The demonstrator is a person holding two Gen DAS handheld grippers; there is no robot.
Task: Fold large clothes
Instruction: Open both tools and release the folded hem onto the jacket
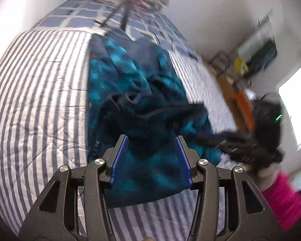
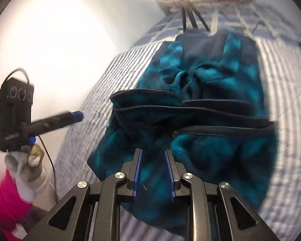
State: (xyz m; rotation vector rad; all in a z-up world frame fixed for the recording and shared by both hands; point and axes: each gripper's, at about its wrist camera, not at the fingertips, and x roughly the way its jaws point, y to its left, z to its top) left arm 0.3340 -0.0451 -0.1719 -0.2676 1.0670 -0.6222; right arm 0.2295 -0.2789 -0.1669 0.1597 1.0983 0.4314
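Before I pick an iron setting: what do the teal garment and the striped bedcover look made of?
The teal garment looks like fleece, soft and matte: fuzzy, mottled nap, thick rounded folds, dark smooth binding along its edges. The striped bedcover looks like quilted woven fabric, probably cotton or a blend: stitched lines, puffy puckers, no sheen. Blur leaves both uncertain.

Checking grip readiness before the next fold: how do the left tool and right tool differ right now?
The left tool has its blue pads spread wide; the right tool has its pads closer together, though a gap still shows. Neither visibly pinches cloth: the teal fleece garment shows through both gaps. In the right wrist view the left tool appears off to the side over the striped bedding, while the right tool points straight at the garment. Both are black with blue pads.
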